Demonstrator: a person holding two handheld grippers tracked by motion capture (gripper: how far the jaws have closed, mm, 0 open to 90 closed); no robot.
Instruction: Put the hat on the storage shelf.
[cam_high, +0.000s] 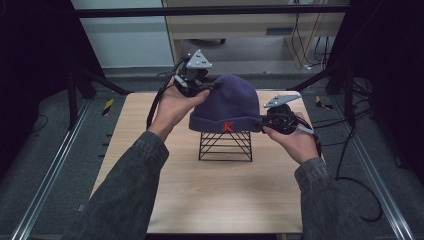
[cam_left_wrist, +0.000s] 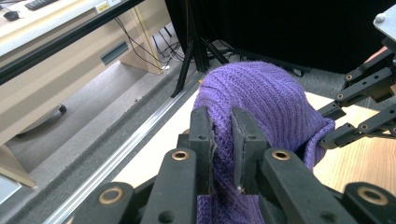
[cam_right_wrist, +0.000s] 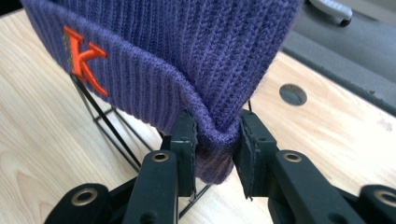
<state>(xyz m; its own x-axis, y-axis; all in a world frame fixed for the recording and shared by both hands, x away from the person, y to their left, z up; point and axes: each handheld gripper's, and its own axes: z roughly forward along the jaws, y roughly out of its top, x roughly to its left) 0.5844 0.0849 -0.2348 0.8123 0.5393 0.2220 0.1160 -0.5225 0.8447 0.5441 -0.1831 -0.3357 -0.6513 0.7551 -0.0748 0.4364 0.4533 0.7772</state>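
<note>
Purple knit beanie (cam_high: 227, 102) with red K sits atop black wire stand (cam_high: 225, 146), mid-desk (cam_high: 200, 190). Left gripper (cam_left_wrist: 222, 140) jaws pinch knit at beanie's crown. Right gripper (cam_right_wrist: 217, 156) jaws pinch beanie's folded cuff, right of stand.

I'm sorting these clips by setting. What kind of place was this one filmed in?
Probably a lab or recording rig, not a home. The wooden table stands inside a black metal frame hung with dark curtains, cables trail over the grey floor, and office desks stand behind.
</note>
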